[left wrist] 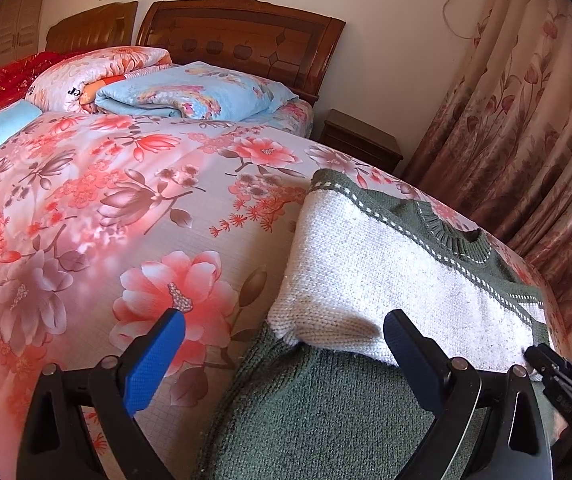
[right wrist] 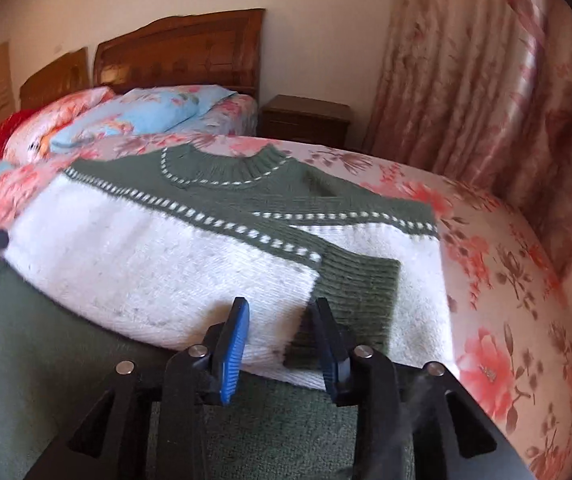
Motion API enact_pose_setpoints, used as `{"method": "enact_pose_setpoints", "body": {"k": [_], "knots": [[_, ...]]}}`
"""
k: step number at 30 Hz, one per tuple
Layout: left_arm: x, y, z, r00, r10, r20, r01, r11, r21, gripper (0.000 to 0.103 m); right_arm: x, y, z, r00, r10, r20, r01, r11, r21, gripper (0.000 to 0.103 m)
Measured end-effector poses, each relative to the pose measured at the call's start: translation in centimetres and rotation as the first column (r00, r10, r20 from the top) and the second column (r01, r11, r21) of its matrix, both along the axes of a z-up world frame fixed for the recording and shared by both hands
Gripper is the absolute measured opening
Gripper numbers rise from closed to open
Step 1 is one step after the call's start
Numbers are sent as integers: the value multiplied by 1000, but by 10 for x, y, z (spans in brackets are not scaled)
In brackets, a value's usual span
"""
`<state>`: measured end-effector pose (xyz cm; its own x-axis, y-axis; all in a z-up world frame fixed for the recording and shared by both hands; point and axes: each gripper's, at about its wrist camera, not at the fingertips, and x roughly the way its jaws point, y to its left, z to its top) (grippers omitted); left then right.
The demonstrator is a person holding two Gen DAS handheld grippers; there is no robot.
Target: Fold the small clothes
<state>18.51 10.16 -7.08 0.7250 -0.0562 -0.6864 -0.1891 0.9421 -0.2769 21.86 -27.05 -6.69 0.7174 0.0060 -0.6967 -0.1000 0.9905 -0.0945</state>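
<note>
A knitted sweater (left wrist: 386,264) with a white middle, green yoke and green lower part lies flat on the floral bedspread (left wrist: 126,220). My left gripper (left wrist: 286,320) stands wide open over the near left corner of the white panel, nothing pinched. In the right wrist view the sweater (right wrist: 146,240) has a white sleeve folded across it, ending in a green cuff (right wrist: 358,284). My right gripper (right wrist: 282,312) hovers at the sleeve's near edge by the cuff, jaws narrowly apart, pads not pressing on the knit. Its black body (left wrist: 558,372) shows at the left view's right edge.
Folded quilts and a blue pillow (left wrist: 190,88) are stacked by the wooden headboard (left wrist: 242,36). A dark nightstand (left wrist: 360,140) and a floral curtain (left wrist: 526,120) stand beyond the bed's right edge. Bare bedspread stretches left of the sweater.
</note>
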Motion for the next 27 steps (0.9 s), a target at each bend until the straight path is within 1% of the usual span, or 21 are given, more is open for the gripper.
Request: {"method": "enact_pose_setpoints", "body": {"k": [2,4,6,7,10,12,14,15,17,19,20,23,24,25,26,27], "knots": [[1,-1,0,1000,-1,-2,1,1000,7,103,-5,-3,5,999,-36,10,36,999,-10,33],[1,-2,0,1000,-3,-6,3,1000,17,103,-11,-3,7,999,-21,26,22,1000,-9,33],[1,-4,1,1000,-2,-2,2,1000,26,103,-9,2,0,1000,8,6,-7,1000,-18,34],[0,-4,1,1000,-2,0,2,1000,29,103,-9,3,-3,1000,11,11,-10,1000,-25,34],[-1,-6,2,1000,-1,4,1,999,41,103,-3,0,-3,1000,10,4,-10,1000,0,36],[-1,-7,2,1000,0,1,0,999,51,103,0,-6,-3,1000,12,3,-12,999,33,36],[-1,-10,3,1000,8,-8,-7,997,72,103,-1,-9,-3,1000,9,4,-10,999,50,36],[-1,-13,5,1000,23,-12,-21,994,107,103,-1,-9,-3,1000,9,4,-9,999,47,36],[-1,-21,11,1000,13,8,-14,987,160,103,0,-7,-3,1000,8,3,-8,999,35,36],[1,-38,24,999,-3,38,-7,968,251,103,1,-7,-4,1000,7,2,-7,999,37,37],[5,-47,32,998,-26,58,9,961,276,103,1,-7,-4,1000,6,1,-6,999,40,37],[27,-68,52,989,-124,82,99,962,254,103,2,-6,-5,1000,4,0,-4,999,35,38],[43,-77,56,983,-171,66,151,959,239,103,2,-6,-5,1000,4,1,-4,999,33,38],[69,-88,58,972,-233,16,224,952,207,103,2,-6,-5,1000,4,1,-4,999,33,38],[84,-95,57,964,-265,-13,263,947,186,103,2,-6,-5,1000,4,0,-4,999,36,38],[103,-102,55,951,-307,-43,310,938,158,103,2,-7,-4,1000,4,0,-4,999,39,38]]}}
